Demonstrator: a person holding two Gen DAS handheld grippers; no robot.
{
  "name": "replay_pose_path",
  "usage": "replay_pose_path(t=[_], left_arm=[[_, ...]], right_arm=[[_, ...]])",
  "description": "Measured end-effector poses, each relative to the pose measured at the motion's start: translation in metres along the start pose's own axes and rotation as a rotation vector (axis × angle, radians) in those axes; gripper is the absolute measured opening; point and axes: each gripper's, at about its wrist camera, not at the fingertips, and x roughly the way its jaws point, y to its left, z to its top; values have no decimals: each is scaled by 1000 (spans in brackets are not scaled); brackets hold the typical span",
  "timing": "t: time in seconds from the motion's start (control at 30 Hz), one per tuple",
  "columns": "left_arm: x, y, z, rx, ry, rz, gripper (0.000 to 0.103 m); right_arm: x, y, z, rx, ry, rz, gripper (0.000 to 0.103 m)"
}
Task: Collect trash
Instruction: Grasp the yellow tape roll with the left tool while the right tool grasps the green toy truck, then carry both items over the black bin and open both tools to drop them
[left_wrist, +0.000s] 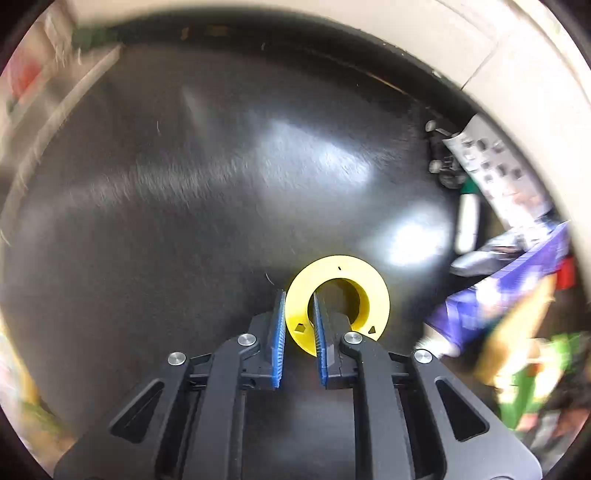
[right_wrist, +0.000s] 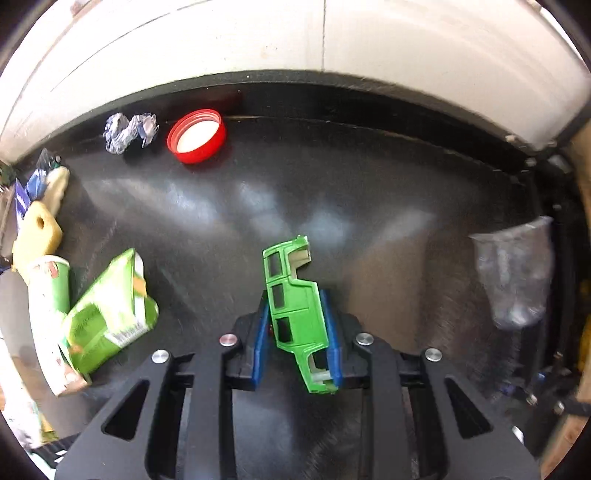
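In the left wrist view my left gripper (left_wrist: 300, 301) is shut on a yellow plastic ring (left_wrist: 338, 301); one blue pad sits outside the ring's wall and the other inside its hole. The ring is held just over the black tabletop (left_wrist: 207, 177). In the right wrist view my right gripper (right_wrist: 295, 299) is shut on a green toy car body (right_wrist: 295, 306), which stands tilted between the blue pads with its front end sticking out past the fingertips.
A red jar lid (right_wrist: 197, 136) and a crumpled foil wad (right_wrist: 129, 131) lie by the table's far edge. Green snack packets (right_wrist: 110, 317), a paper cup (right_wrist: 48, 317) and yellow foam pieces (right_wrist: 37, 229) crowd the left. A clear plastic cup (right_wrist: 515, 277) lies right. Purple wrapper (left_wrist: 498, 295) and a printed sheet (left_wrist: 495, 166).
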Motion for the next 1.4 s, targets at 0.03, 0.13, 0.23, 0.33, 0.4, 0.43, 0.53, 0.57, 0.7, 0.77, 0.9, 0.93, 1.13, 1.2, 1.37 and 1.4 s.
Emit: replay_pose_path(t=[0.03,0.13,0.23,0.33,0.4,0.43,0.53,0.57,0.7,0.77,0.9,0.93,1.13,1.2,1.37,1.4], left_arm=[[-5,0,-4,-3,-10,-11,13],[-29,11,-21,-12,-58,-27,13],[-52,25,-35,-17,-102,-17,13],[-72,48,-49,-28,-128,8,13],[-82,66,-61,-58,-133,17,13],[-85,76,-65,-73,-135,19,13],[-97,110,-93,-137,-142,36,13],[-101,123,-97,-158,-142,44,13],[-116,182,-143,-270,-143,96,13],[-122,209,-165,-323,-138,117,13],[-133,272,-207,-445,-121,171,13],[-135,286,-216,-475,-116,175,13],[-141,342,-255,-591,-105,195,13],[-140,358,-266,-621,-103,196,13],[-122,380,-279,-652,-81,194,13],[-117,384,-281,-662,-80,189,13]], right_arm=[[-9,-1,-4,16,-18,6,26],[-43,-6,-9,55,-86,21,26],[-67,2,-3,38,-135,23,26],[-79,33,12,-27,-155,54,26],[-77,72,22,-101,-155,86,26],[-76,90,24,-130,-151,102,26],[-69,162,30,-227,-132,175,26],[-67,188,31,-263,-126,200,26],[-59,297,23,-403,-88,318,26],[-52,347,15,-469,-60,361,26],[-43,455,-21,-608,22,443,26],[-43,488,-37,-652,51,468,26],[-61,628,-129,-926,121,527,26],[-63,655,-154,-985,140,532,26],[-62,720,-207,-1103,198,547,26],[-61,726,-214,-1123,207,547,26]])
